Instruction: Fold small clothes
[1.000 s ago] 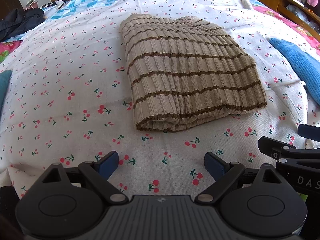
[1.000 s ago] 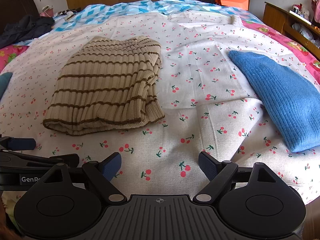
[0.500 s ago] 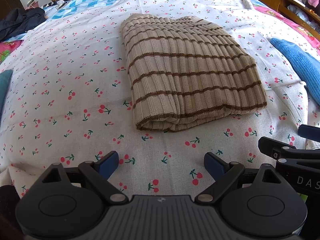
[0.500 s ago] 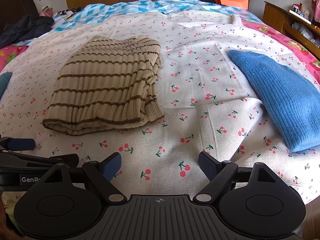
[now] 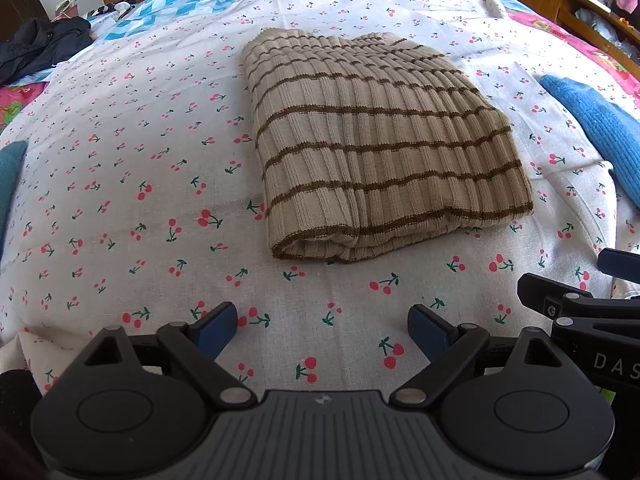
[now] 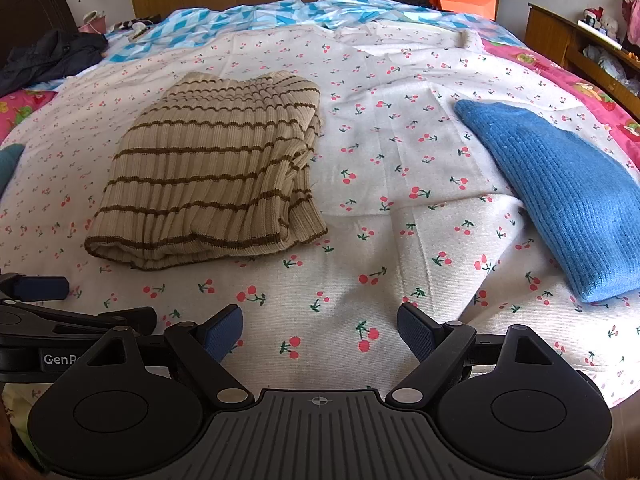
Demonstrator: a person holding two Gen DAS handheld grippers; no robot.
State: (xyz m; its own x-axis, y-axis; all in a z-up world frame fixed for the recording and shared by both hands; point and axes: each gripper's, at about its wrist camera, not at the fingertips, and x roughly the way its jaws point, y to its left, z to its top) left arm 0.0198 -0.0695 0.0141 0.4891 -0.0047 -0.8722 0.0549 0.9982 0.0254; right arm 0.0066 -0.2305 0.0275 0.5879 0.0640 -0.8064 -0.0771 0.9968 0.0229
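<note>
The left gripper [image 5: 322, 330] is spread wide, its two blue pads [image 5: 218, 328] far from each other, and nothing is between them. It hangs over the cherry-print sheet [image 5: 132, 184] near the front edge of the bed. The right gripper [image 6: 320, 328] is also wide and holds nothing; it is just beside the left one, so each wrist view shows a part of the other tool at its side.

Ahead of both grippers lies the beige striped sweater [image 5: 372, 144], already folded into a thick rectangle with brown stripes across it. It rests flat on the sheet, apart from the pads of both grippers. In the right wrist view its folded sleeve edge shows at the right side of the pile.

To the right of the sweater, well apart from it, lies a blue knit garment [image 6: 560, 196], also on the sheet. Farther back there is a blue and white patterned blanket [image 6: 256, 20], a dark jacket [image 6: 48, 60] at the left, and an orange box [image 6: 462, 0] by the far wall.
</note>
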